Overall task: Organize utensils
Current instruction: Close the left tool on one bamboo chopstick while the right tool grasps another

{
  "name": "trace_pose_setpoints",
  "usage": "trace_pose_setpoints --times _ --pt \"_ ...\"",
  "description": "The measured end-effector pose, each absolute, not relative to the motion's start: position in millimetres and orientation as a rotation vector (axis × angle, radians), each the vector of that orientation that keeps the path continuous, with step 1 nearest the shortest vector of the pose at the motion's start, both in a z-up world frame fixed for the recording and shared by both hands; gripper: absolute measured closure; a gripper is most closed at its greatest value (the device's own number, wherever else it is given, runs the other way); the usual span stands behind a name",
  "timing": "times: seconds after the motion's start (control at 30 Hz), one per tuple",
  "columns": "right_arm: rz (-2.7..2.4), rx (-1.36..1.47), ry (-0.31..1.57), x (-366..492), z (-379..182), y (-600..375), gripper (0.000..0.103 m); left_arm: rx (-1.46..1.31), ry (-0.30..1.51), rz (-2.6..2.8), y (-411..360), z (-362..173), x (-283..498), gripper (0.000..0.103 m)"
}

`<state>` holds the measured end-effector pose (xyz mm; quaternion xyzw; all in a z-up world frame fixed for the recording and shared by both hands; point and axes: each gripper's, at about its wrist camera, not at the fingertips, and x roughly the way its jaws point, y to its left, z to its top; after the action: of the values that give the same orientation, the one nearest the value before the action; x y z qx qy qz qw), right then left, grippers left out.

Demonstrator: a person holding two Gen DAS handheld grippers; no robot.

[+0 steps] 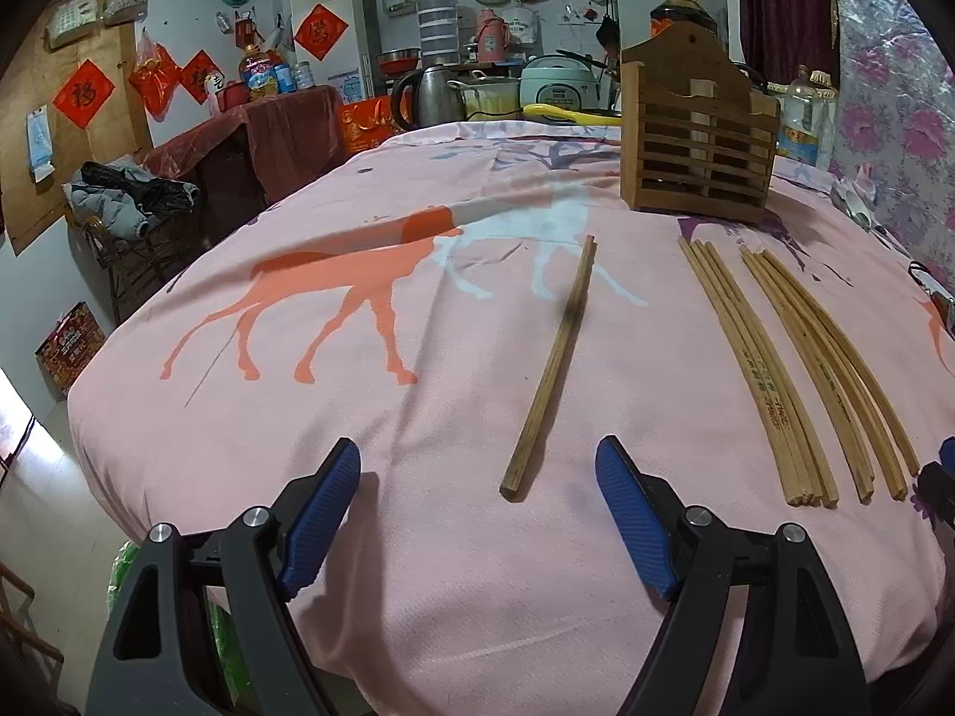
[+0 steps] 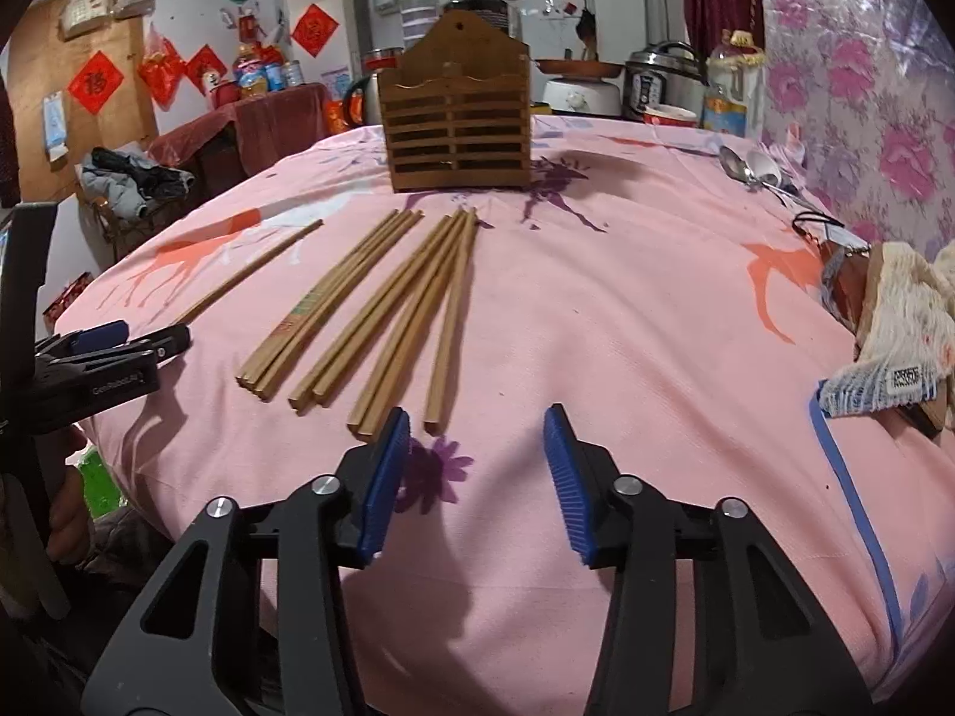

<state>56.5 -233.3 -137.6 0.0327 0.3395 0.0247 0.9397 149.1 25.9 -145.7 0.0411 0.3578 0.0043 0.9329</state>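
Observation:
A single wooden chopstick lies on the pink cloth, its near end between the tips of my open, empty left gripper. Several more chopsticks lie in bundles to its right. A slatted wooden utensil holder stands upright at the back. In the right wrist view the bundles lie ahead to the left, the single chopstick further left, the holder behind. My right gripper is open and empty, just right of the nearest chopstick ends. The left gripper shows at the left edge.
Metal spoons lie at the far right of the table. A cloth and a wooden item sit at the right edge. Bottles, a kettle and cookers stand behind the table. The table's left edge drops to the floor.

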Motion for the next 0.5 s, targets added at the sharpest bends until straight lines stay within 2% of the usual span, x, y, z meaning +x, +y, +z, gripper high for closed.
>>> trace_pose_setpoints --times 0.23,0.27,0.3,0.37,0.4,0.5 --pt "0.071 0.081 0.714 73.4 -141.7 -228.3 0.074 0.081 0.732 0.003 25.2 -145.8 148.9 0.024" --pt "0.068 0.079 0.71 74.1 -141.8 -228.0 0.078 0.08 0.732 -0.001 25.2 -145.7 148.7 0.024" --pt "0.072 0.082 0.707 74.5 -141.7 -228.4 0.092 0.076 0.734 -0.007 25.7 -145.4 148.6 0.025" --pt "0.07 0.115 0.706 74.1 -141.8 -234.0 0.097 0.07 0.739 -0.031 26.3 -144.7 148.3 0.032" --pt "0.049 0.13 0.704 73.6 -141.9 -238.3 0.097 0.066 0.742 -0.055 25.6 -143.8 147.7 0.041" --pt "0.029 0.172 0.704 72.1 -142.2 -248.7 0.097 0.08 0.74 -0.093 19.7 -142.9 145.5 0.058"
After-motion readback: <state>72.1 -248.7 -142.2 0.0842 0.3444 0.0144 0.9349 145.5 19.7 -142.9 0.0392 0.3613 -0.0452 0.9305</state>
